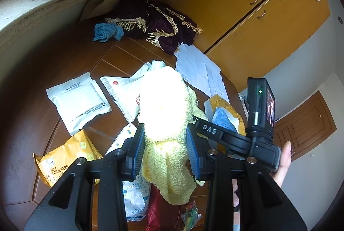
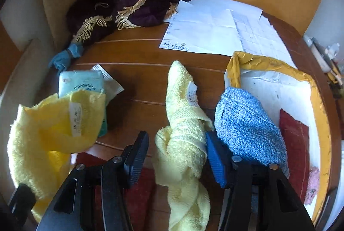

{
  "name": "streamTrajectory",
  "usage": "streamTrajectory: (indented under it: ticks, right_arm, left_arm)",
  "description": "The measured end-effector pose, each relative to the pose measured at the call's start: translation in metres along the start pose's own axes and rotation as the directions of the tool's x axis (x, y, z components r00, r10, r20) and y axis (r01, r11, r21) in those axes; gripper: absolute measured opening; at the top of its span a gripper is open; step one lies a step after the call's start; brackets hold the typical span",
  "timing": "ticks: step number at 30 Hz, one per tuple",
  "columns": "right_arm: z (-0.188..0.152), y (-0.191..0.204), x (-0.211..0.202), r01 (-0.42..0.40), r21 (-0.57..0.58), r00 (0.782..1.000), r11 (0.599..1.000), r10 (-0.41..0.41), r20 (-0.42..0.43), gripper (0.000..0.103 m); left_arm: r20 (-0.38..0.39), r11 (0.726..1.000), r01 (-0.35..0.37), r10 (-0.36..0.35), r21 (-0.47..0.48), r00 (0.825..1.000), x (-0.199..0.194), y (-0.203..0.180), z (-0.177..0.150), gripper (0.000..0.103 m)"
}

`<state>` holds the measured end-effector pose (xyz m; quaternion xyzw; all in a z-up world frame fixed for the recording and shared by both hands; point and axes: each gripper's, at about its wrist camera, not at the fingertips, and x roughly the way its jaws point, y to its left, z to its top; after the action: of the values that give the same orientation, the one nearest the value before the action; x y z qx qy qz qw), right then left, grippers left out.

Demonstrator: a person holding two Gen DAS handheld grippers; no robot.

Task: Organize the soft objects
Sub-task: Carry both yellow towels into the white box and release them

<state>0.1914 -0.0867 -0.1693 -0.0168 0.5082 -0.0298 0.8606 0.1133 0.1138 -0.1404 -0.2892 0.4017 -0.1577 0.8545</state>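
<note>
Between the blue pads of the left gripper [image 1: 165, 147] a pale yellow towel [image 1: 165, 115] is being held; the jaws are closing on its middle, and it is standing up as a soft roll with a loose tail hanging below. Under it the brown surface [image 1: 107, 54] is carrying white packets [image 1: 78, 100] and a cracker bag [image 1: 64, 158], and far behind a small blue cloth [image 1: 107, 32] is lying beside a dark fringed cloth [image 1: 159, 22].

From the right wrist, the right gripper [image 2: 176, 155] is standing partly open around a second yellow towel [image 2: 182, 145], twisted like a rope; the right pad is touching it, the left pad is apart, so it is not gripping. A blue towel [image 2: 247, 123] is resting just right of it, in a yellow-edged mailer bag [image 2: 320, 106]. The left-hand towel is showing at the near left.

I judge the step is gathering the towels; next the right jaws need closing on the twisted towel, then both need placing with the blue one.
</note>
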Motion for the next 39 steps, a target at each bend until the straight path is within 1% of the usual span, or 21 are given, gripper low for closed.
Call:
streamTrajectory:
  ticks: [3, 4, 6, 7, 8, 9, 11, 13, 15, 16, 17, 20, 22, 23, 24, 26, 28, 30, 34, 35, 39]
  right_arm:
    - [-0.001, 0.0, 0.0, 0.002, -0.007, 1.0, 1.0, -0.002, 0.01, 0.043]
    - [-0.001, 0.0, -0.002, -0.008, -0.006, 1.0, 1.0, 0.008, 0.012, 0.041]
    - [-0.005, -0.004, -0.01, -0.065, 0.012, 0.998, 0.998, 0.064, 0.02, 0.04]
    - [-0.007, -0.005, -0.018, -0.097, 0.019, 0.995, 0.995, 0.096, 0.041, 0.04]
    - [-0.011, -0.008, -0.032, -0.152, 0.02, 0.985, 0.988, 0.15, 0.089, 0.04]
    - [-0.015, -0.01, -0.043, -0.189, 0.013, 0.975, 0.982, 0.186, 0.123, 0.04]
    - [-0.021, -0.017, -0.061, -0.235, 0.021, 0.958, 0.972, 0.228, 0.172, 0.04]
    - [-0.027, -0.029, -0.076, -0.309, 0.045, 0.932, 0.95, 0.293, 0.212, 0.04]
    - [-0.034, -0.044, -0.088, -0.384, 0.059, 0.902, 0.921, 0.361, 0.239, 0.04]
    - [-0.035, -0.049, -0.092, -0.401, 0.064, 0.893, 0.914, 0.375, 0.248, 0.04]
    - [-0.039, -0.056, -0.098, -0.425, 0.071, 0.881, 0.903, 0.394, 0.263, 0.04]
    - [-0.051, -0.082, -0.12, -0.496, 0.075, 0.834, 0.865, 0.45, 0.319, 0.04]
    - [-0.059, -0.099, -0.135, -0.529, 0.066, 0.804, 0.846, 0.475, 0.357, 0.04]
    - [-0.063, -0.11, -0.143, -0.54, 0.063, 0.792, 0.839, 0.481, 0.377, 0.04]
    - [-0.067, -0.117, -0.148, -0.543, 0.061, 0.786, 0.838, 0.481, 0.388, 0.04]
    - [-0.072, -0.135, -0.155, -0.536, 0.062, 0.784, 0.842, 0.469, 0.407, 0.04]
    - [-0.076, -0.15, -0.154, -0.52, 0.071, 0.793, 0.851, 0.45, 0.412, 0.04]
    - [-0.079, -0.168, -0.148, -0.501, 0.1, 0.807, 0.859, 0.423, 0.412, 0.04]
    - [-0.082, -0.203, -0.127, -0.502, 0.192, 0.825, 0.844, 0.399, 0.401, 0.04]
    - [-0.082, -0.21, -0.121, -0.496, 0.216, 0.832, 0.841, 0.389, 0.396, 0.04]
    - [-0.083, -0.229, -0.108, -0.492, 0.261, 0.841, 0.831, 0.375, 0.391, 0.04]
  left_arm:
    - [0.0, 1.0, -0.007, 0.007, 0.0, 1.0, 0.001, 0.0, 0.0, 0.034]
    - [0.0, 1.0, -0.008, 0.008, -0.001, 1.0, 0.001, 0.0, -0.001, 0.034]
    - [0.0, 1.0, -0.013, 0.013, -0.003, 1.0, 0.001, 0.0, -0.001, 0.034]
    - [0.0, 1.0, -0.014, 0.014, -0.005, 1.0, 0.0, -0.001, -0.002, 0.034]
    - [0.001, 1.0, -0.012, 0.012, -0.004, 1.0, -0.001, -0.001, -0.002, 0.034]
    - [0.004, 1.0, -0.009, 0.009, -0.004, 1.0, -0.003, -0.001, -0.003, 0.034]
    - [0.01, 1.0, -0.002, 0.002, -0.004, 1.0, -0.007, -0.004, -0.004, 0.034]
    - [0.012, 1.0, 0.008, -0.008, -0.003, 1.0, -0.011, -0.008, -0.005, 0.034]
    - [0.013, 1.0, 0.018, -0.018, 0.002, 1.0, -0.014, -0.014, -0.005, 0.034]
    - [0.014, 1.0, 0.024, -0.024, 0.008, 1.0, -0.015, -0.019, -0.006, 0.034]
    - [0.015, 0.999, 0.029, -0.029, 0.013, 0.999, -0.016, -0.023, -0.007, 0.034]
    - [0.014, 0.999, 0.042, -0.043, 0.034, 0.999, -0.017, -0.041, -0.009, 0.034]
    - [0.013, 0.997, 0.061, -0.061, 0.045, 0.998, -0.02, -0.054, -0.011, 0.034]
    - [0.009, 0.996, 0.07, -0.07, 0.05, 0.997, -0.021, -0.061, -0.012, 0.034]
    - [0.006, 0.995, 0.079, -0.08, 0.057, 0.997, -0.022, -0.069, -0.013, 0.034]
    - [0.003, 0.993, 0.101, -0.101, 0.068, 0.995, -0.024, -0.084, -0.016, 0.034]
    - [-0.001, 0.989, 0.126, -0.126, 0.081, 0.992, -0.025, -0.1, -0.018, 0.034]
    - [-0.011, 0.983, 0.157, -0.157, 0.092, 0.988, -0.023, -0.115, -0.02, 0.034]
    - [-0.04, 0.974, 0.192, -0.188, 0.12, 0.981, -0.012, -0.144, -0.024, 0.034]
    - [-0.047, 0.972, 0.194, -0.19, 0.13, 0.981, -0.008, -0.151, -0.025, 0.034]
    - [-0.095, 0.967, 0.198, -0.185, 0.158, 0.978, 0.018, -0.172, -0.031, 0.034]
